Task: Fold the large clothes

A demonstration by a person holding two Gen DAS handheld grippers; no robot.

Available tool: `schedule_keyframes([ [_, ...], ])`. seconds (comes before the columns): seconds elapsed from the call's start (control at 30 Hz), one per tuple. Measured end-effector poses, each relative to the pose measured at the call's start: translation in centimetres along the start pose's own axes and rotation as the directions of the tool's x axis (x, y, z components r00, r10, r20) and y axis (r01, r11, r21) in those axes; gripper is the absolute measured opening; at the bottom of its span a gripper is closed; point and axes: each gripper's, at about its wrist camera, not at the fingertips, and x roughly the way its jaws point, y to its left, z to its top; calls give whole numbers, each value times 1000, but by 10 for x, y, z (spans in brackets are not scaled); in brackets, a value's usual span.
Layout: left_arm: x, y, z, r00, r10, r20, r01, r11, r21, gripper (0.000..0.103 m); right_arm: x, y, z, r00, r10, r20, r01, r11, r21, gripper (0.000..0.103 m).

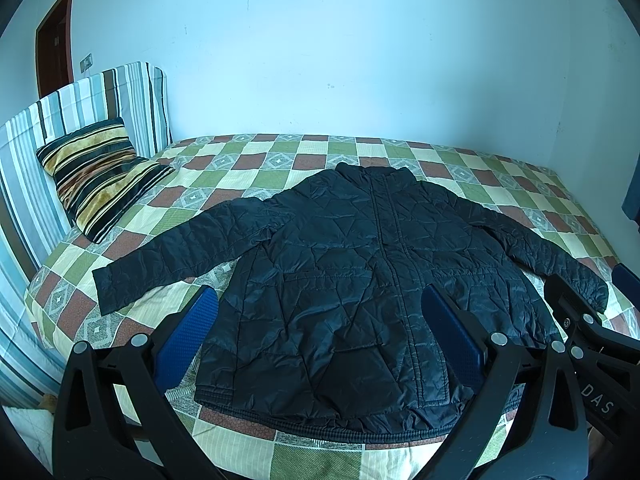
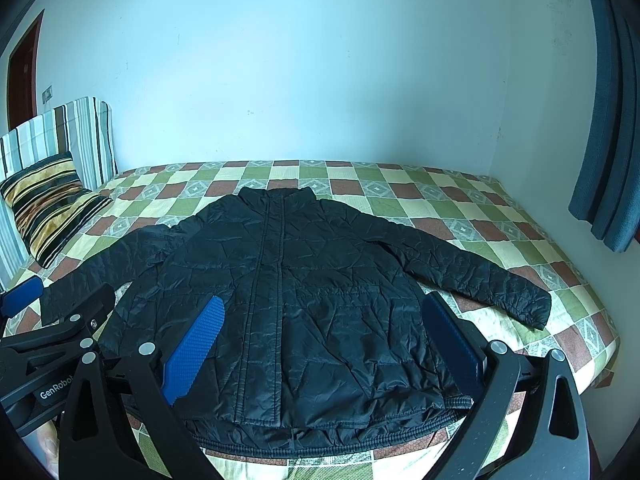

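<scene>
A black quilted jacket [image 1: 360, 280] lies flat and front-up on the bed, zipped, sleeves spread out to both sides, collar toward the far wall; it also shows in the right wrist view [image 2: 304, 288]. My left gripper [image 1: 320, 320] is open with blue pads, held above the jacket's hem on its left half. My right gripper [image 2: 324, 328] is open, held above the hem on the right half. The right gripper also shows at the right edge of the left wrist view [image 1: 580, 320]. Neither touches the cloth.
The bed has a checked green, cream and brown cover [image 1: 280, 168]. A striped pillow [image 1: 100, 172] leans on a striped headboard [image 1: 80, 104] at the left. A blue curtain [image 2: 608, 120] hangs at the right. A brown door [image 1: 54, 40] is far left.
</scene>
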Motion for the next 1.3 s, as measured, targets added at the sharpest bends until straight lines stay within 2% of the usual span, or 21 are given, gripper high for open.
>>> schedule_keyframes([
  [1.07, 1, 5, -5, 1000, 0, -5, 0, 1000, 1, 101, 9, 5, -7, 1000, 2, -9, -2, 1000, 1, 98],
  [1.3, 23, 11, -16, 1000, -5, -21, 5, 1000, 6, 101, 27, -1, -13, 999, 16, -33, -15, 1000, 11, 98],
])
